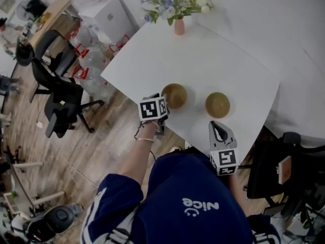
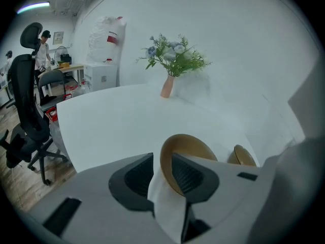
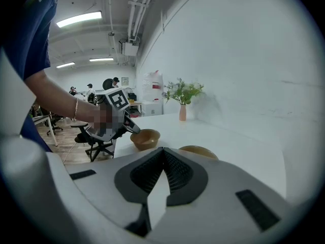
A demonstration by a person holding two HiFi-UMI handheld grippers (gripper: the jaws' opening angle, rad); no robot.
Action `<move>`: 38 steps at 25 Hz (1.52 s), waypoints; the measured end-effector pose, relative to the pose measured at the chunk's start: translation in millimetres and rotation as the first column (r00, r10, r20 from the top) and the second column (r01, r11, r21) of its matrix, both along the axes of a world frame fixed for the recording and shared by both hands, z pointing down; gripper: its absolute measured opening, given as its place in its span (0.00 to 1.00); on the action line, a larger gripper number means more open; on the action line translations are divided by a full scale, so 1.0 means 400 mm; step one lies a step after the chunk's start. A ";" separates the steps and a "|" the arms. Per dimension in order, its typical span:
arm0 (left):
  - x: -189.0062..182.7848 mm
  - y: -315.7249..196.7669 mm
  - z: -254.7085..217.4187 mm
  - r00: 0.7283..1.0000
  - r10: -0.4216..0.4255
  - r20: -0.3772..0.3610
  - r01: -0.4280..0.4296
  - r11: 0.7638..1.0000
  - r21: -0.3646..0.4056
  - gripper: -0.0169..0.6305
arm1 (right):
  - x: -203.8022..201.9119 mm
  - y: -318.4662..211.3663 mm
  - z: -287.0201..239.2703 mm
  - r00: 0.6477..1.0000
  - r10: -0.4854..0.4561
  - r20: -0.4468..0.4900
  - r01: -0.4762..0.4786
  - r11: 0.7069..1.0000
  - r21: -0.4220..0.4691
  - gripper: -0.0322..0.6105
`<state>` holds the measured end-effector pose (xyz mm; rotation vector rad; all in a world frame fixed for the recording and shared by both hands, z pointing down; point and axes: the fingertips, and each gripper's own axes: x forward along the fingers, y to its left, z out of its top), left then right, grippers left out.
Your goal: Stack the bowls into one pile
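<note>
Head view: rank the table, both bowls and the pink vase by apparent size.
1. table
2. left bowl and right bowl: they look alike, so no ranking
3. pink vase, though it stands farthest from the camera

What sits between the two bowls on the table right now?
Nothing: the stretch of white table between the left bowl and the right bowl is bare, as the head view shows.
</note>
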<state>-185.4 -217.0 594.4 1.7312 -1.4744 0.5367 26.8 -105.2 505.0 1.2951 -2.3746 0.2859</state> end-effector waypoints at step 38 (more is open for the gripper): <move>0.097 -0.016 -0.082 0.996 0.009 -0.093 -0.009 1.000 0.007 0.07 | -0.001 0.005 -0.008 1.000 -0.017 -0.012 0.017 1.000 0.021 0.09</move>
